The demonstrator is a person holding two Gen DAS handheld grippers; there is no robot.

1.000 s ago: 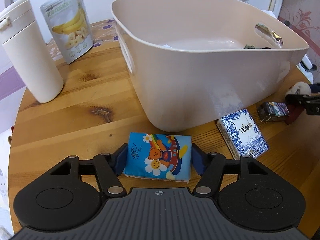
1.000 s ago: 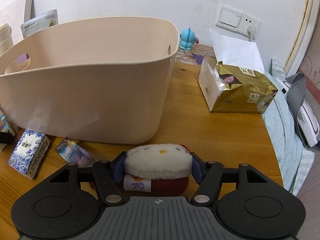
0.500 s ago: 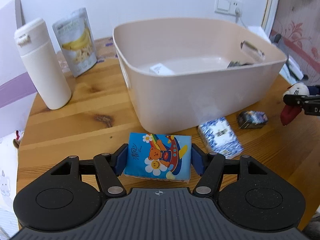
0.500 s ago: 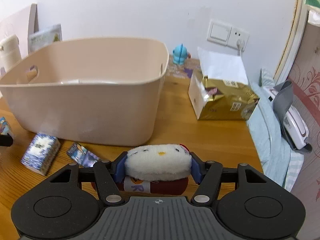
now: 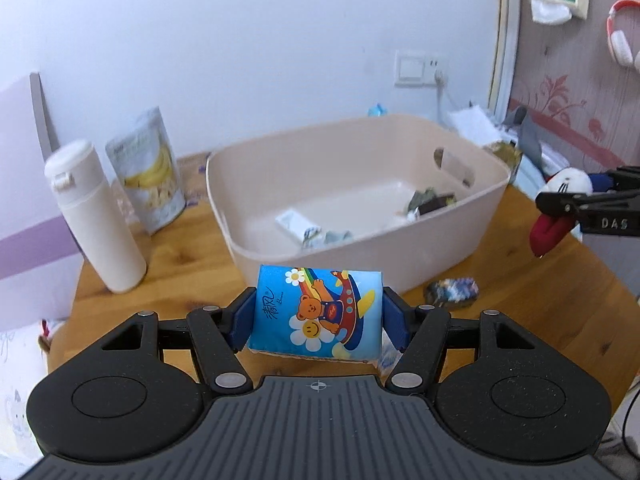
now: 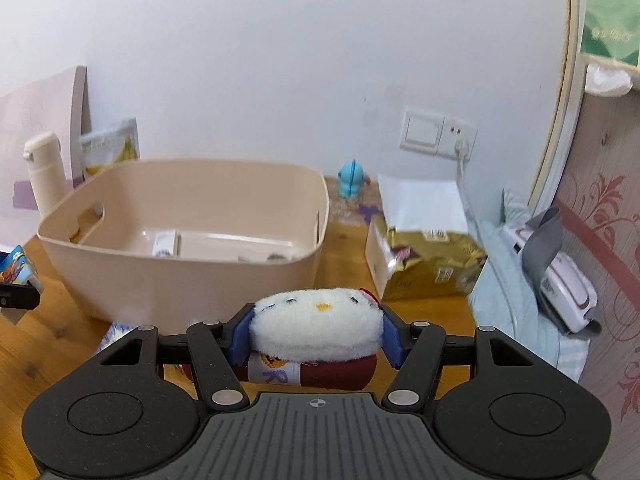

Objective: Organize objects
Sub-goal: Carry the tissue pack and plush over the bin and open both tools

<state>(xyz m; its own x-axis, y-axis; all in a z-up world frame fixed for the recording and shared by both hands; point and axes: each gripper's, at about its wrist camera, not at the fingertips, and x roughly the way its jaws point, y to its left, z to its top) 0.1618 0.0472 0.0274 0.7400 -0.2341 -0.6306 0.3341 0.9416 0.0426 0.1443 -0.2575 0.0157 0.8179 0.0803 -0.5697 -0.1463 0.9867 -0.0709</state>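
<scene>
My left gripper (image 5: 318, 316) is shut on a blue tissue pack with a cartoon bear (image 5: 316, 314) and holds it high above the table, in front of the beige plastic bin (image 5: 360, 256). My right gripper (image 6: 316, 336) is shut on a white and red plush toy (image 6: 316, 328), also raised, in front of the bin's (image 6: 192, 276) right end. The right gripper and plush toy show at the right of the left wrist view (image 5: 560, 208). The bin holds a few small packets (image 5: 298, 224).
A white bottle (image 5: 94, 216) and a banana chip bag (image 5: 146, 172) stand left of the bin. A small patterned packet (image 5: 452, 292) lies on the table in front of the bin. A gold bag (image 6: 428, 264) and a blue figurine (image 6: 352, 180) sit right of the bin.
Both grippers have risen well above the table with their objects, so the bin's inside now shows. The blue-and-white pack on the table is now hidden behind my left gripper.
</scene>
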